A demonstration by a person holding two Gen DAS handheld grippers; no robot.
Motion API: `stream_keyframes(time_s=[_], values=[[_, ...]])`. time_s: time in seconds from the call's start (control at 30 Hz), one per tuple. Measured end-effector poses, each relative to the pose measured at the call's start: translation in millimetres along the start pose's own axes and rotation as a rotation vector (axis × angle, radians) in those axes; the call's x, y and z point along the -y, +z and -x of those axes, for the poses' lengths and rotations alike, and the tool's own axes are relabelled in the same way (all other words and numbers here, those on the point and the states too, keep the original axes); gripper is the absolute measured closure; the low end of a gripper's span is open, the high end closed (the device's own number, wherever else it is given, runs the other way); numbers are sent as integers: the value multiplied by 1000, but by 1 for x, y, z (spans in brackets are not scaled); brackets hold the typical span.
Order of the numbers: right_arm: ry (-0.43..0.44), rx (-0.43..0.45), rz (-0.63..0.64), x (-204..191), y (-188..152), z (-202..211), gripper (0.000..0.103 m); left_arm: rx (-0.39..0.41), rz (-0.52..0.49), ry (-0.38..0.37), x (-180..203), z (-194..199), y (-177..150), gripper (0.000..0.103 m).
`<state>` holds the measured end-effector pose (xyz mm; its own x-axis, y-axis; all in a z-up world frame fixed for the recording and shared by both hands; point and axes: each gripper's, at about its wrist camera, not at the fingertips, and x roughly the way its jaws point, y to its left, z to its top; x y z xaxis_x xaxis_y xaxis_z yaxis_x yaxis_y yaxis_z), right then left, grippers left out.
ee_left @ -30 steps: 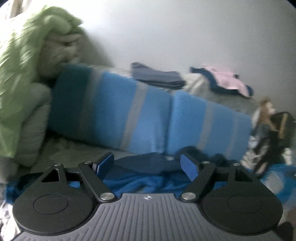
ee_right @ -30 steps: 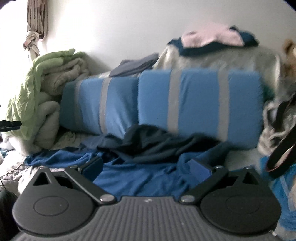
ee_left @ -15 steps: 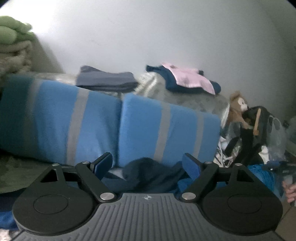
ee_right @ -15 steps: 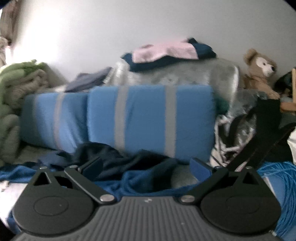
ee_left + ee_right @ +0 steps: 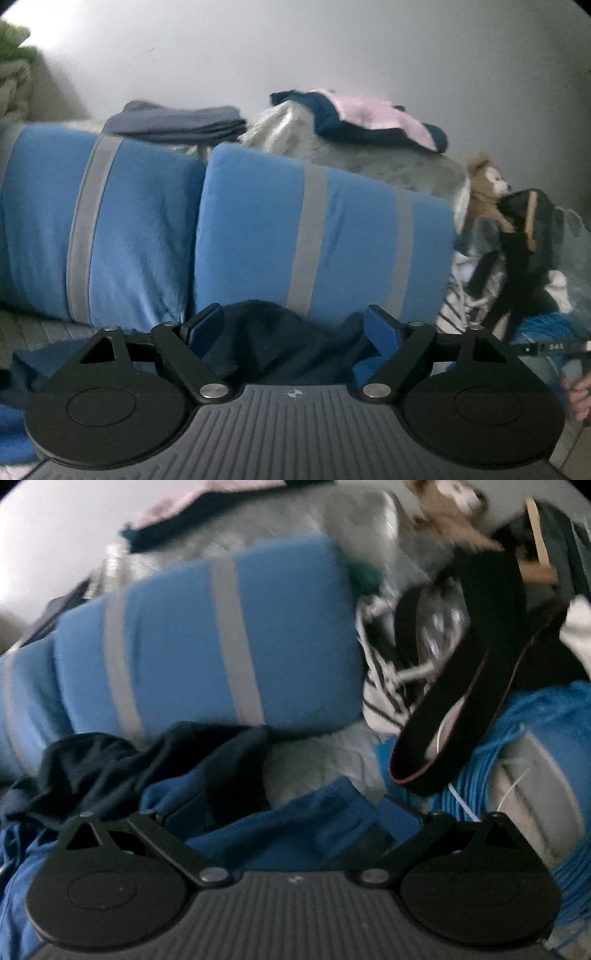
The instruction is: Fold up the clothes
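Two blue striped pillows (image 5: 317, 236); one dark navy garment (image 5: 273, 339) crumpled near them, atop one blue garment (image 5: 280, 834). Left claw (image 5: 293, 325) wide, level, empty. Right claw (image 5: 284, 823) wide, tilted, low over blue garment.

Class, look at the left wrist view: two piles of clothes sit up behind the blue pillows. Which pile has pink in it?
The right-hand pile: a pink piece lies on dark navy fabric. The left pile is plain grey-blue, neatly folded, with no pink.

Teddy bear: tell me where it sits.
In the left wrist view the teddy bear sits at right, between the grey blanket heap and a black bag.
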<state>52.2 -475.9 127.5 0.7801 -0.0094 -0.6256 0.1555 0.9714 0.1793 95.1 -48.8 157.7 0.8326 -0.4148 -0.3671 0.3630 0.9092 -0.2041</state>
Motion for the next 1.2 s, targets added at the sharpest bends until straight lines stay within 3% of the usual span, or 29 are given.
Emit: stream_keyframes(time_s=[0.3, 0.5, 0.67, 0.73, 0.77, 0.83, 0.87, 1.0, 1.2], values=[[4, -140, -283, 32, 3, -92, 3, -50, 29, 21, -30, -32, -29, 20], [-44, -206, -420, 41, 1, -133, 17, -84, 112, 46, -49, -39, -30, 20], [-82, -228, -515, 48, -2, -143, 28, -109, 93, 62, -46, -47, -35, 20], [-98, -236, -553, 51, -3, -147, 51, -119, 87, 54, -44, -49, -38, 20], [-105, -241, -572, 52, -4, -149, 57, -124, 85, 49, -43, -49, -39, 20], [-109, -248, -629, 60, -8, -149, 84, -134, 83, 39, -41, -51, -41, 20], [-110, -250, -655, 64, -9, -149, 87, -136, 84, 38, -40, -51, -41, 20], [-74, -202, -646, 61, -8, -135, 95, -137, 97, 41, -41, -50, -42, 20], [-16, -62, -389, 16, 18, -89, 96, -145, 175, 48, -53, -50, -40, 20]])
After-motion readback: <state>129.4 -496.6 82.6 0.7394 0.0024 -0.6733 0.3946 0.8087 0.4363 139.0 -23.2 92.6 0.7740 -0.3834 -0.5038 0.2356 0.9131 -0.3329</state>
